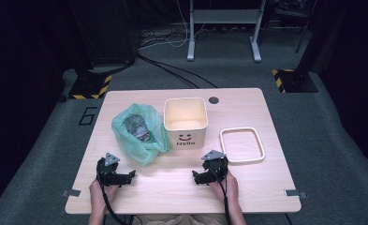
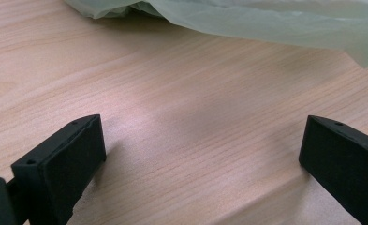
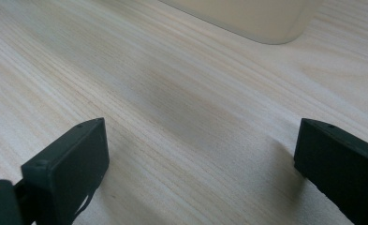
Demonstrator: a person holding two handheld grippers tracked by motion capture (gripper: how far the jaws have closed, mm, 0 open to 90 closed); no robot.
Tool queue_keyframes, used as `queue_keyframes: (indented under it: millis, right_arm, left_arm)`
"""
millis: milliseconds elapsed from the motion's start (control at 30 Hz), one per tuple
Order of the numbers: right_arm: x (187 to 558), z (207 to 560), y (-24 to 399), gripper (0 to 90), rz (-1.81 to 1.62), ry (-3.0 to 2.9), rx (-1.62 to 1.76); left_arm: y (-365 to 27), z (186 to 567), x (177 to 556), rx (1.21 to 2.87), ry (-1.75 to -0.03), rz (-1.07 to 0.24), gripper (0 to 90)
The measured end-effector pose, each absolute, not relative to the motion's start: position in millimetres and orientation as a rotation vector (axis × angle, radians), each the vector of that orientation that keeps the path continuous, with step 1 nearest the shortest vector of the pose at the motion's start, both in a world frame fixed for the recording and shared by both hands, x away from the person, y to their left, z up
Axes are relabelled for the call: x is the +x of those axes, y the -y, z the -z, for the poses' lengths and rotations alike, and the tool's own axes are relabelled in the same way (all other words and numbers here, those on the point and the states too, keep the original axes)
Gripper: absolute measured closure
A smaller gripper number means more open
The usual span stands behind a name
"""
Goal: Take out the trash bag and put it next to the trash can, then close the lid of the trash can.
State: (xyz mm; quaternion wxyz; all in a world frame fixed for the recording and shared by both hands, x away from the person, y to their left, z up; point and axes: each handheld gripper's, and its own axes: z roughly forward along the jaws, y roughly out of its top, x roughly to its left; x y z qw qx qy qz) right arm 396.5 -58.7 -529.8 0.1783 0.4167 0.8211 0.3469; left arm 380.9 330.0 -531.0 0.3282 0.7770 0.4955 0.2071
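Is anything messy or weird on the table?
A bit. The green plastic bag sits crumpled beside the white bin, not inside it, with dark stuff showing in its open top. The bin's frame lies flat on the table on the other side. Nothing spilled.

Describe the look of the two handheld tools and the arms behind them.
Both tools, the left tool and the right tool, are black, each topped by a grey three-cornered plate and trailing a black cable along the forearm. Up close, the jaws are flat, blocky black pads with small holes near their top edges. The forearms are bare, with no sleeves in sight.
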Motion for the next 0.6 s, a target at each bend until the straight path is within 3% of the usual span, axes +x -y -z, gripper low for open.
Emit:
queue_keyframes:
  millis: [600]
  right_arm:
    - [396.6,529.7,58.7,2.7,-0.98,-2.322,1.183]
  left_arm:
    - [-330.2,530.9,382.3,2.01,-1.341,-0.561,0.8]
